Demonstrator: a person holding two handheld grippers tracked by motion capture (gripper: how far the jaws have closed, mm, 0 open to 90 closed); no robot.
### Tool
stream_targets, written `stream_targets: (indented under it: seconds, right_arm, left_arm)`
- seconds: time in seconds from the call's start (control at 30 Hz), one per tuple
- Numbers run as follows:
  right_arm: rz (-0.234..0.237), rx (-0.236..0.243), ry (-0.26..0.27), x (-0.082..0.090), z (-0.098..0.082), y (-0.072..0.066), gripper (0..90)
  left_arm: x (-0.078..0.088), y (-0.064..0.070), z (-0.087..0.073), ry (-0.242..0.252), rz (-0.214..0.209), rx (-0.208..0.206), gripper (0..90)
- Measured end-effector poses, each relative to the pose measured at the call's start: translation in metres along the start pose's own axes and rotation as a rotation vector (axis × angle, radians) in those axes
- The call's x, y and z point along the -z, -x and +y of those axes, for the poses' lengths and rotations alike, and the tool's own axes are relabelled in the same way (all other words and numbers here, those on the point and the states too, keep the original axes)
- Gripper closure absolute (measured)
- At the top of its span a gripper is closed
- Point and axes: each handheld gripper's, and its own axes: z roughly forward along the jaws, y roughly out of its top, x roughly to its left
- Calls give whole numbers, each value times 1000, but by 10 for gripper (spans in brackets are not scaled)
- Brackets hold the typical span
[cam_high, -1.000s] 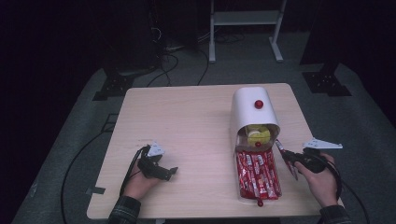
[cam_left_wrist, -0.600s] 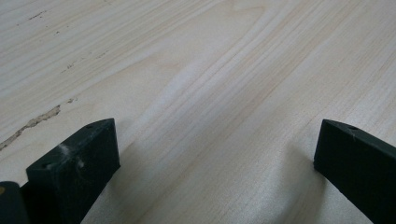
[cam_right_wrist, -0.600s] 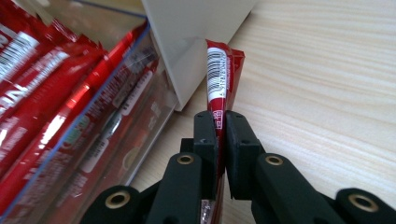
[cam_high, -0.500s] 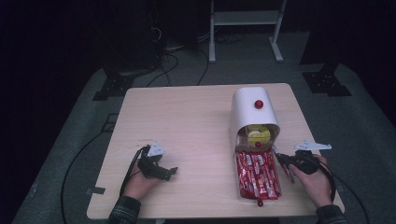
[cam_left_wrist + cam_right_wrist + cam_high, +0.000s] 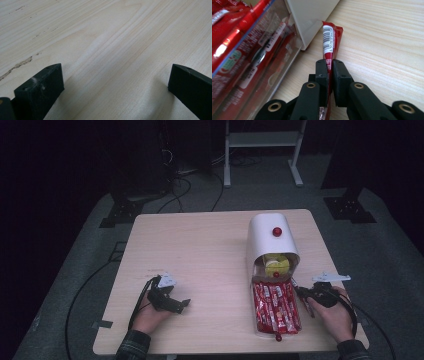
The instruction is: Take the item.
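A pale wooden tabletop (image 5: pixel 200 250) stands on grey carpeted floor (image 5: pixel 75 285) — behind it, darkness, black cables (image 5: pixel 185 190), a white metal frame (image 5: pixel 262 142).

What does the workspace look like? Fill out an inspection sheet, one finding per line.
Surface: pale wooden table, with scuff marks in the left gripper view.
Job's things: white round-topped box with a red knob; its clear tray pulled out, full of red snack packets; something yellow inside the box; one red barcoded packet beside the tray.
Clutter: nothing seen.
Grippers: left gripper open over bare wood; right gripper shut on the red barcoded packet.
Cables: black cable loops from the left gripper; others lie on the floor.
Surroundings: grey carpet, white metal stand, dark background.
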Motion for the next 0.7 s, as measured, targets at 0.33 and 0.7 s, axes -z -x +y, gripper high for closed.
stream_targets:
  seconds: [0.33,0.7]
  right_arm:
    - [16,0,6,-1,-1,0,730]
    - [-2,11,80,11,2,1,524]
  left_arm:
    - [0,0,0,0,0,0,0]
    - [0,0,0,0,0,0,0]
